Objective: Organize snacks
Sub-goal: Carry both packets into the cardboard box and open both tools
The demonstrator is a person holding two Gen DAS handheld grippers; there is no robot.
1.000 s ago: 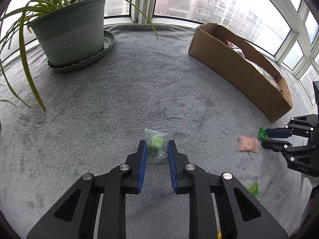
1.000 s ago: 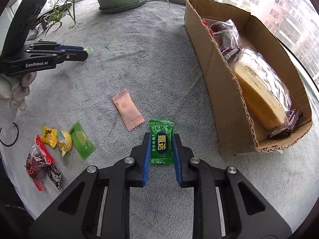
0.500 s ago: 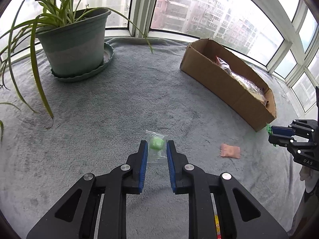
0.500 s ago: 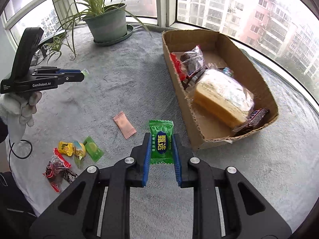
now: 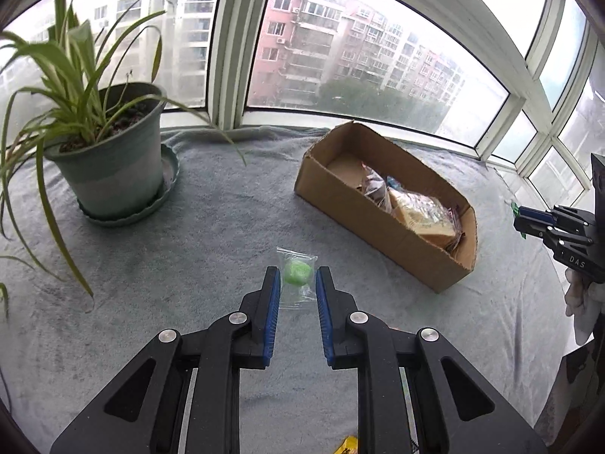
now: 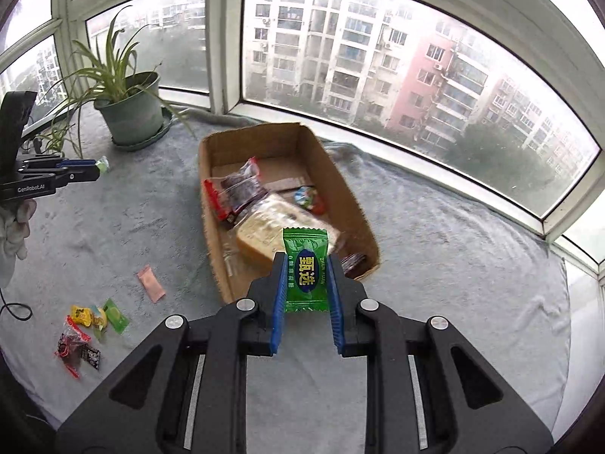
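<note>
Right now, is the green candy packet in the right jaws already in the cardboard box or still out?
Still out. The right gripper holds the green candy packet in the air, short of the cardboard box.

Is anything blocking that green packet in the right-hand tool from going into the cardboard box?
Nothing visible does. The green packet, held by the right gripper, faces the open-topped cardboard box; inside, only the bread bag lies nearest.

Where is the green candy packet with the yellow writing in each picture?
Left wrist view: only a sliver of the green packet shows at the far right edge, at the tip of the right gripper.
Right wrist view: it fills the lower centre, held in the right gripper, in front of the box.
Shared landmark: the cardboard box holding the wrapped bread.
</note>
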